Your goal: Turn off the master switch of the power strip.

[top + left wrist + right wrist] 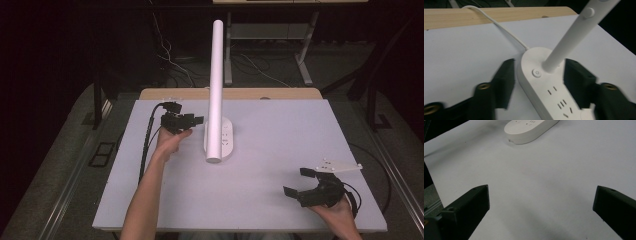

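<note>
White lamp base (pixel 549 85) with sockets and power button (pixel 537 73), left gripper (pixel 537 82) jaws wide, straddling it, right gripper (pixel 304 183) wide over bare table (pixel 270 135)

Lamp base (pixel 225 140): white oval, sockets and power button on top, flat mid-worktop before me.
Stem (pixel 216 90): white tube, upright.
Cord (pixel 499 25): trails to far edge.

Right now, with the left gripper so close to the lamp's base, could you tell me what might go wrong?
1. The left gripper stands open astride the white base; closing or nudging there could tip the tall lamp arm, which looks top-heavy.
2. A jaw sits near the power button and might press it unintentionally.
3. The white cord runs off the table's far edge; dragging the base could snag it.
</note>
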A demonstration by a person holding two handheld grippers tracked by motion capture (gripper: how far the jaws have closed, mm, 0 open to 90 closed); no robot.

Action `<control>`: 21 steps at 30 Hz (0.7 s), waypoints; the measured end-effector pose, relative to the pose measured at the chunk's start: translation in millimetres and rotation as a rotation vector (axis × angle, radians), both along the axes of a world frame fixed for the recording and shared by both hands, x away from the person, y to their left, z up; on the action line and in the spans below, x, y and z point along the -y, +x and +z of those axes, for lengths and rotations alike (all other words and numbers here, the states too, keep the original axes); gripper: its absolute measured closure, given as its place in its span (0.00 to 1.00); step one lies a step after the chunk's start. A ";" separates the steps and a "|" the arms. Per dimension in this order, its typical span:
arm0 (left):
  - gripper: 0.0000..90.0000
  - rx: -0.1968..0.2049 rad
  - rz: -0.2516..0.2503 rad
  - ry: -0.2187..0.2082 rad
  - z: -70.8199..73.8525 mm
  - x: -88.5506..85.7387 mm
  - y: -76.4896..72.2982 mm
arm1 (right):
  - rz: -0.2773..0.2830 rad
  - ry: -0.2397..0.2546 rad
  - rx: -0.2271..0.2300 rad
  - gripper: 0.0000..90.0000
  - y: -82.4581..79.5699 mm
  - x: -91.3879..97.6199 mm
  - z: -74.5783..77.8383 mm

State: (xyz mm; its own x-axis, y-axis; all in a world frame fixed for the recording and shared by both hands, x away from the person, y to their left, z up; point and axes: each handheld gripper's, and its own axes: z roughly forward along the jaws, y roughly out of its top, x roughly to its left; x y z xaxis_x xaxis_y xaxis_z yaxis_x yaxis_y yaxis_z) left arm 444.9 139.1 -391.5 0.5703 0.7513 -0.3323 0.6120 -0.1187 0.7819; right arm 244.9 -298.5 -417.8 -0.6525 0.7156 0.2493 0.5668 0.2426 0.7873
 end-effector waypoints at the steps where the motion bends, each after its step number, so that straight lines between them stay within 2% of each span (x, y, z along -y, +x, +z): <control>1: 0.38 0.005 -0.018 -0.002 2.1 -3.3 -4.2 | 0.000 0.001 0.000 0.00 0.0 0.1 0.0; 3: 0.21 0.000 -0.049 0.002 4.8 -7.9 -8.1 | -0.001 0.002 0.002 0.00 -0.1 0.5 0.1; 4: 0.15 0.000 -0.049 0.002 4.8 -7.9 -8.1 | -0.003 0.004 -0.001 0.00 -0.1 0.5 0.3; 6: 0.09 -0.002 -0.045 -0.002 7.6 -12.3 -13.2 | -0.003 0.004 -0.001 0.00 -0.2 0.6 0.3; 7: 0.09 -0.004 -0.050 -0.014 8.5 -14.4 -15.7 | -0.003 0.004 -0.001 0.00 -0.2 0.6 0.3; 8: 0.01 -0.004 -0.070 -0.014 10.0 -18.2 -20.6 | -0.003 0.003 0.000 0.00 -0.4 0.4 0.5; 11: 0.00 0.006 -0.069 0.006 11.3 -22.3 -27.2 | -0.003 0.003 0.001 0.00 -0.6 0.4 0.7; 19: 0.00 0.021 -0.065 -0.028 10.7 -37.7 -54.9 | -0.001 0.002 0.006 0.00 -0.4 0.1 0.3; 20: 0.00 0.023 -0.069 -0.027 8.9 -40.6 -62.1 | -0.001 0.001 0.004 0.00 -0.5 -0.1 0.3; 21: 0.00 0.023 -0.069 -0.027 8.9 -40.6 -62.1 | 0.000 0.002 0.005 0.00 -0.6 -0.1 0.3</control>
State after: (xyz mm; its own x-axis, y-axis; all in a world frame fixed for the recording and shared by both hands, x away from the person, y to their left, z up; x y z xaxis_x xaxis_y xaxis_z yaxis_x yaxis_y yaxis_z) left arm 382.8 179.6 -382.7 0.6285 0.7005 -0.3381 0.5846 -0.1387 0.7993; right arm 244.3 -298.4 -417.5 -0.6537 0.7154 0.2469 0.5627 0.2413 0.7906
